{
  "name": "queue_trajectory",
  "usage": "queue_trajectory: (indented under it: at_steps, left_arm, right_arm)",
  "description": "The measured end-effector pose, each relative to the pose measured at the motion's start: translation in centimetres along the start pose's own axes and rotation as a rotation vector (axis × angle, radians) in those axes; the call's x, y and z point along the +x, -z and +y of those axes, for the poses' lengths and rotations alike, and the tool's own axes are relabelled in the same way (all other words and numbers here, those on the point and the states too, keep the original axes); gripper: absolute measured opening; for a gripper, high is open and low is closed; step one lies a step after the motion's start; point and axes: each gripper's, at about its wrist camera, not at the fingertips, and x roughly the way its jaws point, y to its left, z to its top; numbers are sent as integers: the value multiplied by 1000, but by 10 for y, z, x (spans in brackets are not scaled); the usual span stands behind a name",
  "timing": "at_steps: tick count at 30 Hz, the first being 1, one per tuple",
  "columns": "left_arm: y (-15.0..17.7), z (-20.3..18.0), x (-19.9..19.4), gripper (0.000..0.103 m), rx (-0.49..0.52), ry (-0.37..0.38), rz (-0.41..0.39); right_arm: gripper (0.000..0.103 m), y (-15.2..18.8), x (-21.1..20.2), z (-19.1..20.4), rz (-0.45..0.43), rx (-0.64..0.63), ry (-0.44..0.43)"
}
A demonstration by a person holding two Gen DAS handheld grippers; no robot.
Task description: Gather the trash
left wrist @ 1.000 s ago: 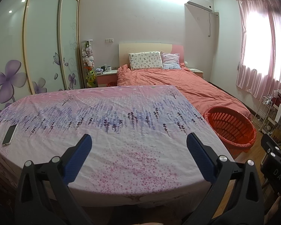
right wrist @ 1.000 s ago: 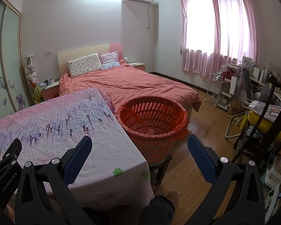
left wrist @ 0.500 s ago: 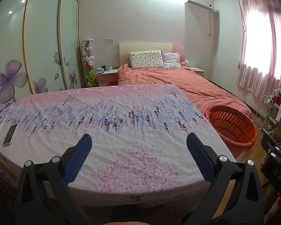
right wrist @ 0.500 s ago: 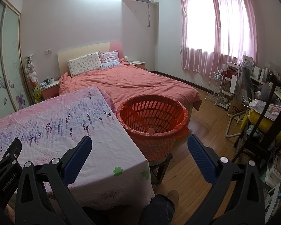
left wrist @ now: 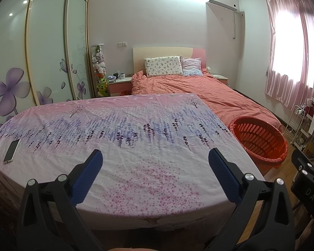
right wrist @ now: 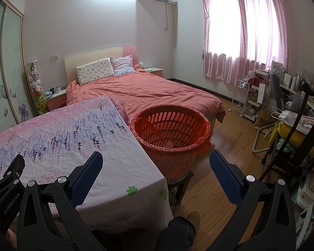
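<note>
A red slotted basket (right wrist: pixel 171 135) with a red liner stands on a small dark stool (right wrist: pixel 181 185) off the table's right edge; a pale scrap (right wrist: pixel 169 144) lies at its bottom. In the left wrist view the basket (left wrist: pixel 258 141) shows at the right. My left gripper (left wrist: pixel 156 160) hovers open over the near part of the flowered tablecloth (left wrist: pixel 119 138), nothing between its blue pads. My right gripper (right wrist: pixel 156 161) is open above the table's right corner, close to the basket's near rim. No loose trash shows on the cloth.
A white phone (left wrist: pixel 11 150) lies at the table's left edge. Behind the table is a bed (right wrist: pixel 148 92) with an orange cover. A dark chair (right wrist: pixel 295 138), wire racks (right wrist: pixel 240 96) and clutter crowd the right wall. A person's leg and shoe (right wrist: pixel 182 228) are below on the wooden floor.
The left wrist view has drifted slightly, so the basket sits a little further right and lower. The right view is almost unchanged. Both grippers stay open.
</note>
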Motion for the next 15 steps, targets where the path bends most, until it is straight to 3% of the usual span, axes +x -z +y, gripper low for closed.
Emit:
queue_trajectory:
  at_steps: [15]
  left_arm:
    - [0, 4, 1, 99, -1, -1, -3]
  right_arm:
    - [101, 0, 0, 1, 2, 0, 0]
